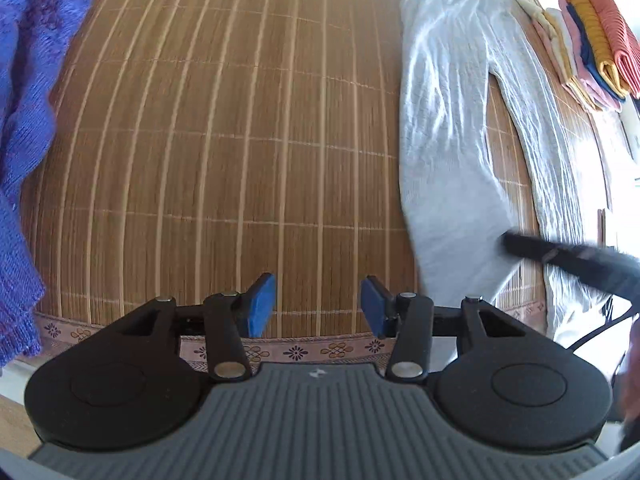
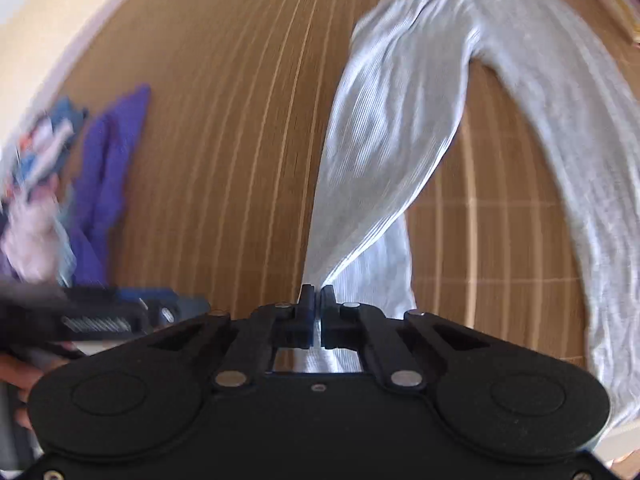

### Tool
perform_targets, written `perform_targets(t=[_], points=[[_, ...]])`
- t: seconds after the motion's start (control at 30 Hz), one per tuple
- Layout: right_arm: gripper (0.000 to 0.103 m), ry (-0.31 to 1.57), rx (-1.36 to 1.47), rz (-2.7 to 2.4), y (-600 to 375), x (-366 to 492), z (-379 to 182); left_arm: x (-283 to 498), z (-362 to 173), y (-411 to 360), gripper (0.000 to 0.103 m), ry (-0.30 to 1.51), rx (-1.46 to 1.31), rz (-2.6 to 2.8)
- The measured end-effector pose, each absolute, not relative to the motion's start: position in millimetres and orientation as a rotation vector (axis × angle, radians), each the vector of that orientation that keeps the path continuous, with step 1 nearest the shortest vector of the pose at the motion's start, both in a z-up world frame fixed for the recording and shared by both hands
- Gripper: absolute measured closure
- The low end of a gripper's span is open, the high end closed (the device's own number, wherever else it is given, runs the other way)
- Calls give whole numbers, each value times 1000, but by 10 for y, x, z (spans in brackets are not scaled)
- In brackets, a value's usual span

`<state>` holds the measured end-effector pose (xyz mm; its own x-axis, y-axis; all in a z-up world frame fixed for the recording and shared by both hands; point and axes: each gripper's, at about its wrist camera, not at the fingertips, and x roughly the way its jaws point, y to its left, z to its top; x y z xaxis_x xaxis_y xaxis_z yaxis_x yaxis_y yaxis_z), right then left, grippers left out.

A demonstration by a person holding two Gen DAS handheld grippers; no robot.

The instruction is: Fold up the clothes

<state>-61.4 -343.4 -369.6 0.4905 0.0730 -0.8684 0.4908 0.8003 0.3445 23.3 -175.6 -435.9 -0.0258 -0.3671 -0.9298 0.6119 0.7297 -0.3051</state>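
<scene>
On the bamboo mat (image 1: 240, 140), the right gripper (image 2: 317, 294) has its jaws clamped on 1 leg of the grey trousers (image 2: 400, 120), lifting it, likely to fold; the left gripper (image 1: 318, 306) hovers, jaws apart.

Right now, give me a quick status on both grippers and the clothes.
Left gripper open, empty, over bamboo mat. Right gripper shut on grey pants leg end, lifting it. Purple knit off to the side, nothing in the way.
</scene>
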Motion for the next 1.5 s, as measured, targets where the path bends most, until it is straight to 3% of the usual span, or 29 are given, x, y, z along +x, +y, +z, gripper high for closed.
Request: perform_targets(t=[0.17, 0.33, 0.37, 0.43, 0.47, 0.5, 0.67, 0.77, 0.83, 0.87, 1.17, 1.3, 1.43, 1.5], points=[[99, 1008, 559, -522, -4038, -1066, -3505, 118, -4398, -2004, 49, 1386, 279, -877], [95, 1100, 624, -578, -4448, -1350, -3922, -51, -4460, -2298, 49, 1394, 316, -937], [91, 1073, 665, -532, -4405, -1368, -3949, -77, -4467, -2342, 49, 1392, 328, -941], [71, 1022, 720, -411, -4244, -1342, -3998, -96, -4470, -2369, 49, 1399, 339, -925], [53, 1022, 691, -370, -4137, -1275, -4032, -101, -4470, -2375, 49, 1404, 343, -914], [51, 1025, 652, -334, -4031, -1204, -4066, -107, -4470, -2381, 49, 1409, 346, -903], [51, 1084, 430, -255, -3776, -881, -4299, -100, -4416, -2396, 49, 1400, 373, -864], [59, 1089, 409, -247, -3773, -830, -4417, -99, -4383, -2412, 49, 1394, 384, -841], [76, 1080, 404, -248, -3808, -852, -4394, -117, -4359, -2451, 49, 1388, 385, -831], [100, 1081, 424, -230, -3845, -874, -4377, -134, -4350, -2482, 49, 1383, 392, -829], [100, 906, 690, -530, -4769, -1616, -3902, -364, -4303, -2761, 49, 1373, 415, -848], [79, 1002, 659, -607, -5041, -1827, -4068, -485, -4322, -2888, 49, 1385, 423, -869], [74, 989, 605, -558, -5003, -1959, -3976, -560, -4375, -3026, 48, 1387, 445, -897], [64, 955, 612, -489, -4920, -1976, -3922, -551, -4402, -3084, 48, 1401, 410, -895]])
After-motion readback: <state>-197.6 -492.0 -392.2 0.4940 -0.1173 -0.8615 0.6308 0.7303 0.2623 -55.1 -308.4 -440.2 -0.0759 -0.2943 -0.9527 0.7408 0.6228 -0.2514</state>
